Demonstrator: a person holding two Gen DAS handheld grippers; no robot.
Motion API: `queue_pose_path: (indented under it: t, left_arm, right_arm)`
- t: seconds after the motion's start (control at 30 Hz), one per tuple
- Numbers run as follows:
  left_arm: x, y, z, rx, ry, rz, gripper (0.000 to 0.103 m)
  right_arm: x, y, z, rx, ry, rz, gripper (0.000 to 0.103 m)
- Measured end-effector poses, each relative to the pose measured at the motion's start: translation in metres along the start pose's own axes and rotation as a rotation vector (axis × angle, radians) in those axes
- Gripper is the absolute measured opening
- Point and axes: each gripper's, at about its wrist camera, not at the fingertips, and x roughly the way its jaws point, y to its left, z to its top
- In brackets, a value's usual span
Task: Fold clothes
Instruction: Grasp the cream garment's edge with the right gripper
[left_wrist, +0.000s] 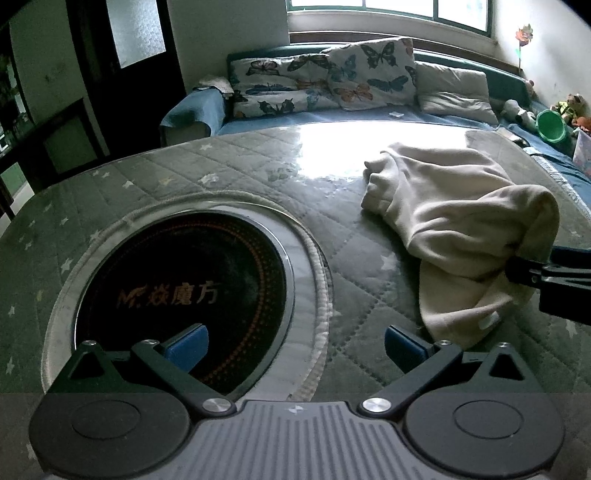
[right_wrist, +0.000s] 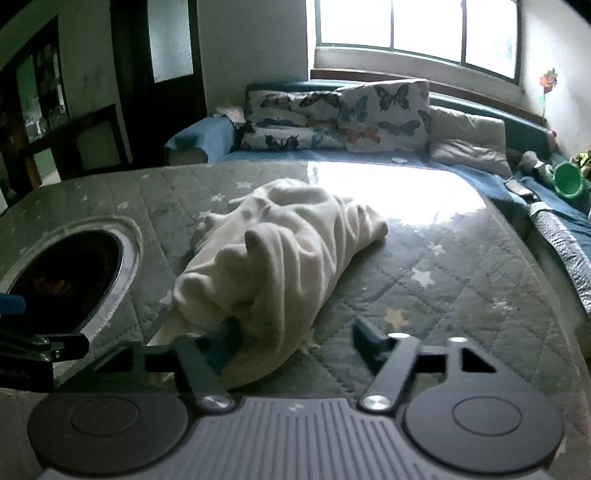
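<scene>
My right claw (right_wrist: 291, 343) stands half open, the cream garment (right_wrist: 280, 251) bunched between its pads at twelve o'clock on the quilted bench (right_wrist: 461, 280). My left claw (left_wrist: 293, 345) gapes empty, garment at two o'clock.

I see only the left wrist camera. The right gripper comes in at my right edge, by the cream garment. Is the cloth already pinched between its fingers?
Observer: Not yet. In the right wrist view the right gripper stands open. The near end of the cream garment lies between its fingers, and only one finger is tucked against the cloth.
Operator: Where is the other finger, please?
Observer: It is on the right side of that picture. Its pad is over the quilted table cover, clearly apart from the cloth.
</scene>
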Motion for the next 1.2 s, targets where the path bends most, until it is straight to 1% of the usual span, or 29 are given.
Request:
queue_pose_path:
  t: [0.03,0.07,0.13,0.2,0.3,0.57,0.7,1.03,1.1,1.2]
  left_arm:
    - [0.000,0.000,0.000,0.001,0.000,0.000,0.103]
    - [0.000,0.000,0.000,0.001,-0.001,0.000,0.103]
    - [0.000,0.000,-0.001,0.002,-0.001,-0.002,0.103]
    - [0.000,-0.001,-0.001,0.005,-0.001,-0.003,0.103]
    - [0.000,-0.001,-0.002,0.009,-0.003,-0.004,0.103]
    - [-0.004,-0.003,-0.004,0.014,-0.004,-0.015,0.103]
    - [-0.009,-0.005,-0.005,0.025,-0.013,-0.021,0.103]
    - [-0.019,-0.010,-0.007,0.058,-0.033,-0.035,0.103]
    - [-0.017,-0.012,-0.007,0.060,-0.028,-0.029,0.103]
    - [-0.015,-0.013,-0.005,0.052,-0.020,-0.031,0.103]
  right_arm:
    - [0.002,0.000,0.000,0.001,0.007,0.006,0.051]
    - [0.003,0.000,-0.001,0.002,0.013,0.009,0.046]
    - [0.005,0.000,-0.002,0.004,0.024,0.016,0.040]
    - [0.005,-0.001,-0.003,0.010,0.030,0.032,0.017]
    - [0.003,-0.001,-0.006,0.006,0.034,0.040,0.011]
    - [-0.018,-0.003,-0.016,-0.068,0.023,0.039,0.005]
    - [-0.036,-0.007,-0.025,-0.108,0.013,0.034,0.005]
    - [-0.096,-0.039,-0.068,-0.140,0.043,-0.017,0.004]
    - [-0.110,-0.038,-0.066,-0.175,0.015,-0.028,0.004]
    - [-0.114,-0.033,-0.054,-0.187,-0.006,-0.009,0.008]
